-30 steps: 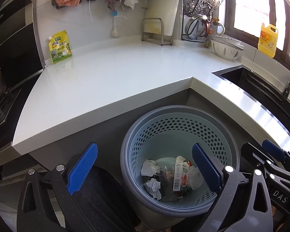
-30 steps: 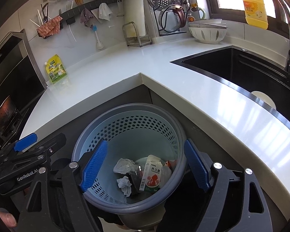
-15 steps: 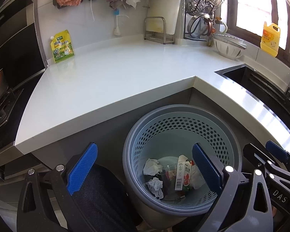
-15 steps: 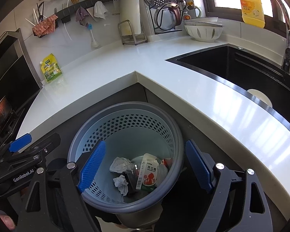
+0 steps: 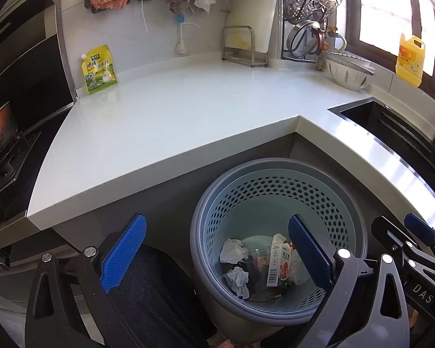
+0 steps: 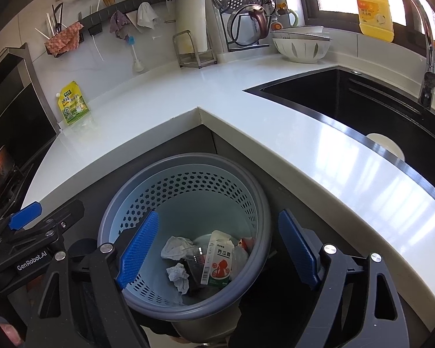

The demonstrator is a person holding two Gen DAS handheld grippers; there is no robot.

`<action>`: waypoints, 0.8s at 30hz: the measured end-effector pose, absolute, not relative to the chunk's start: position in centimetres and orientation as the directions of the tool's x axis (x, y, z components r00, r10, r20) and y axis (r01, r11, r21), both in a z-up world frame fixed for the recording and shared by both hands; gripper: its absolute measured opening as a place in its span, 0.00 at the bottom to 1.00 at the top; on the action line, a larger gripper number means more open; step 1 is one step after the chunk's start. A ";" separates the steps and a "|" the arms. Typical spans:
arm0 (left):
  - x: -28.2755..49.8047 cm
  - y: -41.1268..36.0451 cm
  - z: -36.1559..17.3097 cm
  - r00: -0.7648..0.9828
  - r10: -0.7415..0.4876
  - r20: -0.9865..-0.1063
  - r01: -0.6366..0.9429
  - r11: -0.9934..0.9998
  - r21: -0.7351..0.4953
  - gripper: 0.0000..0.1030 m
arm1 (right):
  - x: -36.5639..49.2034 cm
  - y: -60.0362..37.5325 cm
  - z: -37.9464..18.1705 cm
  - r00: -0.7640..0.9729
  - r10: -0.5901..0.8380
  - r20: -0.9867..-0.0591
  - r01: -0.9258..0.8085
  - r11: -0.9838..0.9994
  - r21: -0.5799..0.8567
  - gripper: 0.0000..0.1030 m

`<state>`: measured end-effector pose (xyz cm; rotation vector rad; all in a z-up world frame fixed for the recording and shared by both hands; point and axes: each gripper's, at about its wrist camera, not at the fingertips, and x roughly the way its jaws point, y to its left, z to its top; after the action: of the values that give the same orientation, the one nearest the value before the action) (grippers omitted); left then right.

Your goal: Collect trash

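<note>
Both grippers hover over a grey perforated bin (image 5: 278,232) tucked into the inside corner of a white kitchen desk (image 5: 188,110), and almost nothing has changed over the past second: the bin has only slid slightly in both wrist views, its contents lie as they did, and neither hand has carried anything. The left gripper (image 5: 214,258) shows its blue fingers (image 5: 121,256) spread wide with nothing between them; the right gripper (image 6: 217,249) is likewise wide open and empty, its fingers (image 6: 137,249) straddling the bin's mouth. Inside the bin, at the bottom, sit a small carton (image 6: 217,261), two crumpled paper wads (image 6: 175,248), a clear plastic cup (image 6: 195,259) and what looks like a thin plastic wrapper. The carton stands nearly upright, its long axis running from the bin floor up toward the rim, gabled top uppermost and leaning a little toward the far wall, its printed face turned to the cameras. The stillness and the bare desk suggest the collecting is done or close to it: the only loose item on the desk is a yellow pouch (image 5: 99,69) propped upright against the back wall near the stove, well apart from the bin, and whether it counts as trash cannot be told. If it does, a long reach across the desk would be the remaining step. A colander (image 6: 301,45) and a yellow bottle (image 6: 375,14) by the sink appear to be in use rather than waste.
</note>
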<state>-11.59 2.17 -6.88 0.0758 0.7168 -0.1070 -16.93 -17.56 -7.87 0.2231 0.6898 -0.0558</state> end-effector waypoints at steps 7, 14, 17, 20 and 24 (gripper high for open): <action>-11.6 2.3 -6.8 0.749 -0.069 -0.658 0.118 0.993 0.031 0.94 | -17.1 -17.7 -7.8 0.774 0.021 -0.633 0.124 0.975 0.183 0.79; -11.8 2.3 -6.8 0.751 -0.068 -0.657 0.118 0.993 0.032 0.94 | -17.4 -17.5 -7.3 0.782 0.012 -0.623 0.120 0.978 0.170 0.79; -11.7 2.4 -6.8 0.750 -0.067 -0.658 0.117 0.993 0.032 0.94 | -17.5 -17.5 -7.4 0.783 0.014 -0.622 0.117 0.979 0.169 0.79; -11.8 2.5 -6.7 0.752 -0.064 -0.656 0.113 0.993 0.033 0.94 | -17.6 -17.4 -7.3 0.784 0.012 -0.620 0.115 0.980 0.163 0.79; -11.8 2.5 -6.6 0.754 -0.061 -0.654 0.111 0.993 0.034 0.94 | -17.7 -17.3 -7.1 0.787 0.013 -0.616 0.109 0.981 0.160 0.79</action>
<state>-11.83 2.49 -6.64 0.0724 0.7103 -0.0940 -17.68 -17.31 -7.15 0.1912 0.6632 -0.0516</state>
